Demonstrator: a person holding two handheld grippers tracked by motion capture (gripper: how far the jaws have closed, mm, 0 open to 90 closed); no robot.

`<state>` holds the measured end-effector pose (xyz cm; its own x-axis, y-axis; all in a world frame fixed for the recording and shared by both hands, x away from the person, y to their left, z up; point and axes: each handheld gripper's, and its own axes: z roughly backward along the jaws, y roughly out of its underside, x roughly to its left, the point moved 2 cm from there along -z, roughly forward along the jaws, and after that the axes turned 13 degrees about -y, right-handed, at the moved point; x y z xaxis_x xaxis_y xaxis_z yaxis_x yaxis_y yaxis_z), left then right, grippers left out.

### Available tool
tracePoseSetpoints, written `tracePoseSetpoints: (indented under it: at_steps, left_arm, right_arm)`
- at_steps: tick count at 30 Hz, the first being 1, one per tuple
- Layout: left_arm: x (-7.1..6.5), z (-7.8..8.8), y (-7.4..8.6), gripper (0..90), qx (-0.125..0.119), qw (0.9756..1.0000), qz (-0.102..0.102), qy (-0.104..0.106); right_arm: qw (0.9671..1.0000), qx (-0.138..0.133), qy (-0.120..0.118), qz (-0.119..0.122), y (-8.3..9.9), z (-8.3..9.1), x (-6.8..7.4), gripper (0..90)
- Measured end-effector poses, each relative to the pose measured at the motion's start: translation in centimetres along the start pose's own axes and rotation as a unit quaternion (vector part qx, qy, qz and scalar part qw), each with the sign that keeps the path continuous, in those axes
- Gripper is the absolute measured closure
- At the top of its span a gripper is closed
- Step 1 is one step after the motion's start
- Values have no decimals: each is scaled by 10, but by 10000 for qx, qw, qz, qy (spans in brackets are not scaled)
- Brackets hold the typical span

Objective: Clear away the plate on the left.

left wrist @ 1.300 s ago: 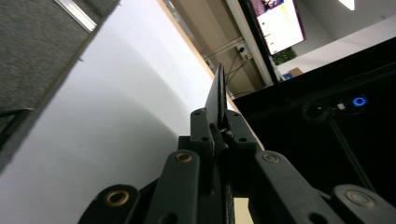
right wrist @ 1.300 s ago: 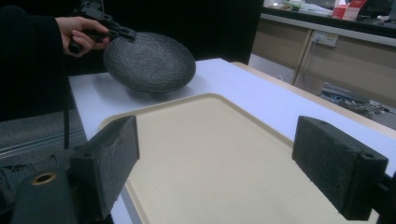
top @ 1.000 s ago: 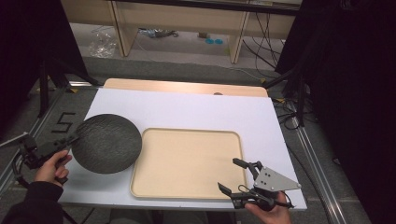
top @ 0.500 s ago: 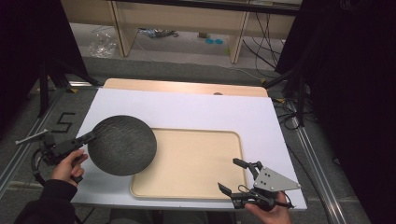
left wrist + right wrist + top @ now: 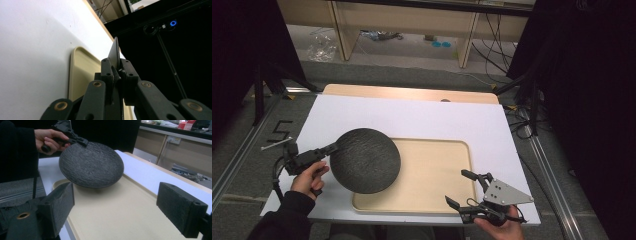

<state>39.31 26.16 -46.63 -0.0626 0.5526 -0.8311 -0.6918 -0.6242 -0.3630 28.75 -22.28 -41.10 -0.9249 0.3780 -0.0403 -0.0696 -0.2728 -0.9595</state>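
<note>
Since the earlier frames, the dark round plate [image 5: 365,160] has travelled rightward from the bare white surface [image 5: 412,117] until it hangs partly over the left end of the beige tray [image 5: 432,175], and the left gripper [image 5: 330,148] has come along with it. The right gripper [image 5: 468,190] has stayed put at about five o'clock on the surface, off the tray's near right corner.

The left gripper's fingers are closed hard on the plate's rim at its nine o'clock edge; the left gripper view looks straight along the thin edge pinched between the pads. From the right gripper view the plate [image 5: 91,165] is lifted and tilted, its far side highest, with a shadow beneath showing that it is clear of the tray [image 5: 120,210]. The right gripper's fingers [image 5: 58,207] stand wide apart and hold nothing.

The plate looks stiff, with a rough, stone-like texture that should give the pads good purchase. It is probably fairly heavy and brittle, so a one-sided rim pinch lets the weight lever downward and a drop could chip it. The rim is the only practical hold; a second grip at the opposite, three o'clock edge would steady it.
</note>
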Motion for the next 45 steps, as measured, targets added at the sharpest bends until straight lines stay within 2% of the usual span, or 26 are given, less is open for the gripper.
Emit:
tracePoseSetpoints:
  at_steps: [2,3,4,5,7,8,10,11,13,15,16,17,18,19,20,21,23,26,28,29,31,37,38,40,44,45]
  left_arm:
    - [-3,-6,4,824,38,10000,24,-13]
    - [-4,-10,6,824,56,10000,34,58]
    - [-6,-12,8,824,95,9999,70,-22]
    - [-7,-16,9,825,88,9999,33,83]
    - [-10,-20,13,825,121,9997,194,61]
    - [-11,-23,14,825,151,9997,129,104]
    - [-14,-28,17,824,124,9996,169,177]
    - [-15,-30,18,824,175,9997,143,107]
    - [-17,-34,21,825,176,9996,155,134]
    - [-19,-38,23,823,270,9996,112,63]
    - [-20,-41,25,821,241,9996,99,121]
    - [-21,-43,26,820,316,9994,103,41]
    - [-21,-45,27,819,356,9993,45,43]
    - [-22,-47,29,818,293,9995,88,26]
    - [-23,-49,30,816,379,9993,37,-12]
    - [-24,-52,32,812,318,9995,81,42]
    - [-27,-56,34,809,425,9991,-2,-46]
    - [-29,-64,38,806,436,9990,110,9]
    - [-30,-67,40,806,533,9986,75,4]
    - [-31,-70,42,806,455,9989,118,35]
    - [-32,-71,43,808,545,9985,62,-37]
    - [-32,-76,47,810,564,9984,32,-80]
    - [-33,-77,48,812,503,9987,46,-61]
    - [-32,-78,50,816,616,9980,-46,-131]
    - [-29,-82,54,826,691,9973,-76,-244]
    - [-29,-84,56,827,663,9975,-55,-255]
  right_arm:
    - [9999,-98,-27,8,-1,-1,-1,158]
    - [10000,-19,-1,3,0,0,0,159]
    - [10000,6,-19,-4,0,0,0,158]
    - [10000,5,-3,6,0,0,0,158]
    - [10000,-31,1,10,-1,0,-1,159]
    - [10000,-26,-1,9,-1,0,-1,158]
    - [10000,-37,5,15,0,0,0,158]
    - [10000,-66,6,11,0,0,-1,158]
    - [9999,-126,-48,12,-1,-1,-1,158]
    - [10000,-5,0,14,0,0,0,158]
    - [10000,-36,3,18,0,0,0,158]
    - [10000,-64,7,14,-1,0,-1,158]
    - [9999,-104,-64,19,-1,-1,-1,158]
    - [10000,-14,5,21,-1,0,-1,158]
    - [10000,-32,10,21,0,0,0,158]
    - [10000,-49,-9,26,0,0,0,159]
    - [10000,-75,-23,13,-1,0,-1,158]
    - [10000,-54,-20,28,0,0,0,158]
    - [10000,-86,-30,-12,-1,0,-1,159]
    - [10000,-63,8,14,-1,0,-1,158]
    - [10000,-61,12,6,0,0,0,158]
    - [10000,-63,6,12,-1,0,0,158]
    - [10000,-46,-53,3,-1,0,-1,158]
    - [10000,-32,-9,21,0,-1,0,158]
    - [9999,-112,-70,13,-1,-1,-1,158]
    - [10000,-32,-13,17,0,0,0,159]
